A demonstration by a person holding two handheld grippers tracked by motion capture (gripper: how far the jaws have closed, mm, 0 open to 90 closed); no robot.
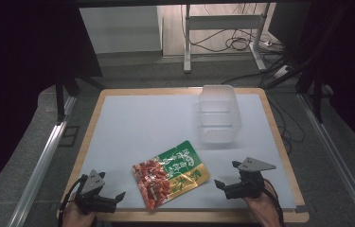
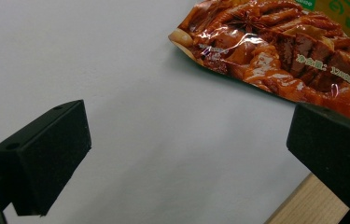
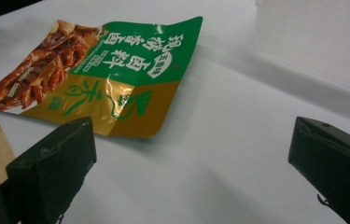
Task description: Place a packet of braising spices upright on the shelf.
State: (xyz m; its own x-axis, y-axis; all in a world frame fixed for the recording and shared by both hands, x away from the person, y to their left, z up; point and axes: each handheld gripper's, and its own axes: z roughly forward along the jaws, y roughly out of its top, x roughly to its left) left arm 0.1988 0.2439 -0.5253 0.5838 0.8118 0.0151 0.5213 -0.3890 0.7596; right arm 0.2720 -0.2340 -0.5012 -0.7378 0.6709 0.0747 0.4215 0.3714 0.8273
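Your left gripper point(image 1: 118, 198) sits at the table's near edge, jaws wide apart and empty. Your right gripper point(image 1: 222, 176) is the same, jaws spread with nothing between them. Between the two, the snack packet point(image 1: 170, 173) lies flat on the white mat point(image 1: 137, 123). Farther back stands the clear plastic container point(image 1: 218, 114).

Left hand-held gripper point(image 1: 118, 196) jaws wide apart, right hand-held gripper point(image 1: 221, 184) likewise
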